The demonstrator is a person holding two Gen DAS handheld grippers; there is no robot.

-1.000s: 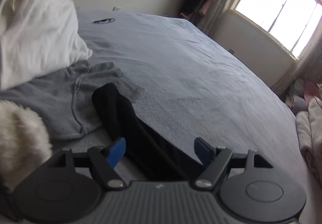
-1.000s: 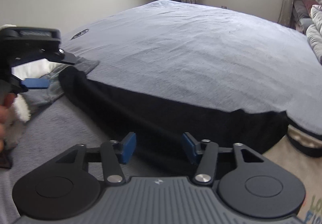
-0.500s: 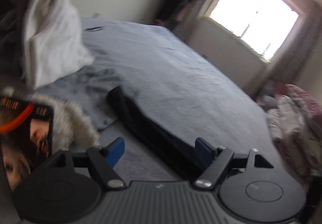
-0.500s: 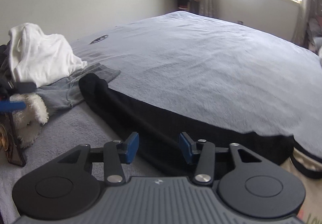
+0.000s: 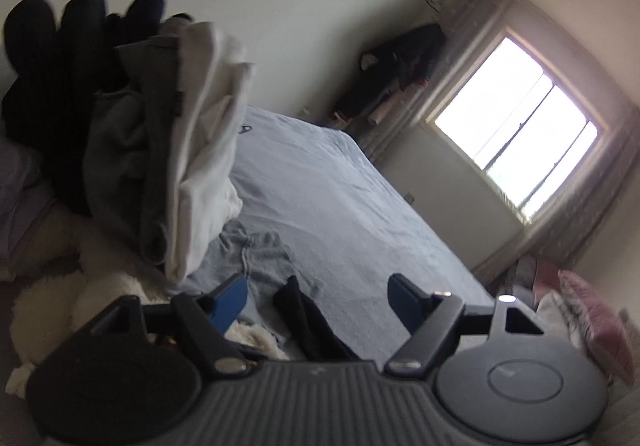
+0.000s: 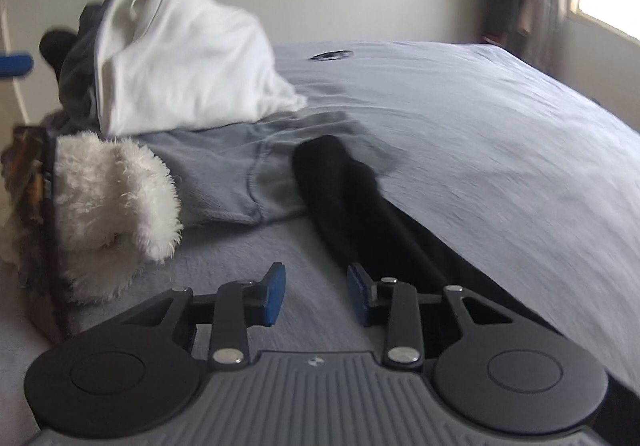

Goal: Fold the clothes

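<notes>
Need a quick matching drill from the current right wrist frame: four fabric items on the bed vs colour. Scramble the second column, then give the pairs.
Column 1:
1. crumpled shirt on top of the pile
2. flat garment under that pile
3. long garment lying ahead of the right tongs
4. fluffy item at the left

Column 2:
A. black
B. cream, furry
C. white
D. grey

Pairs: 1-C, 2-D, 3-A, 4-B
</notes>
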